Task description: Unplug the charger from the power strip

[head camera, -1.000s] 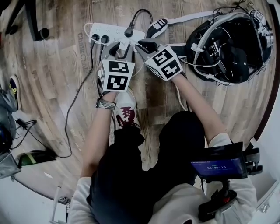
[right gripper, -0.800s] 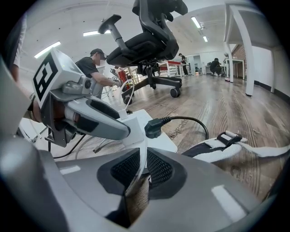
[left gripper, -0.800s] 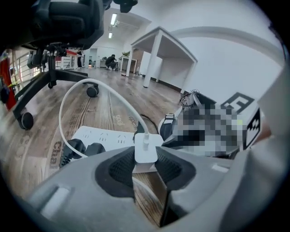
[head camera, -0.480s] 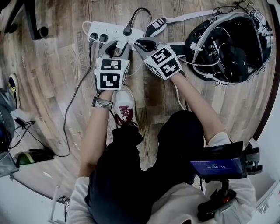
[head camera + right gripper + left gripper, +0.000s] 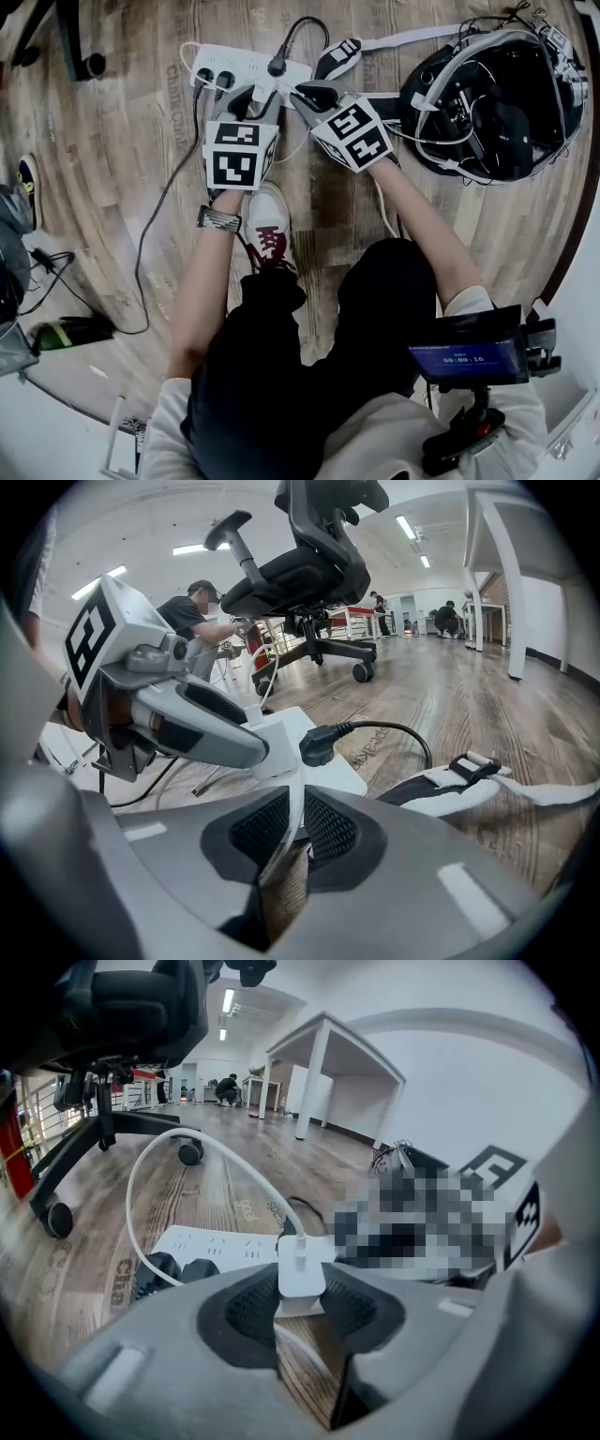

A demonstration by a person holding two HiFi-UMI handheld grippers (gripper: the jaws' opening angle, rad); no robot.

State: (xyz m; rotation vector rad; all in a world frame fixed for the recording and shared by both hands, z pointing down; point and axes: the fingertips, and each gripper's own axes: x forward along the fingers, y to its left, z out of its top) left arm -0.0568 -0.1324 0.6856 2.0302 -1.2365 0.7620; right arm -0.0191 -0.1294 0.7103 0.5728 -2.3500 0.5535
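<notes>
Shifted slightly leftward since a second ago, the left hand-held gripper [image 5: 255,98] and the white rectangular power strip [image 5: 239,58] sit higher in the head view, with the right hand-held gripper [image 5: 304,94] alongside.

The left gripper view alone shows the jaws clenched on the small white charger block [image 5: 301,1277]. It stands upright, cable end up, just before the strip.

In the right gripper view the jaws pinch the thin white cable [image 5: 292,822].

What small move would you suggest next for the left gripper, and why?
Probably draw the left gripper straight away from the power strip. Its fingers are shut on the white charger, which sits close to the strip; I cannot tell whether its prongs are out. The right gripper pinches the white cable, so the lead should follow.
</notes>
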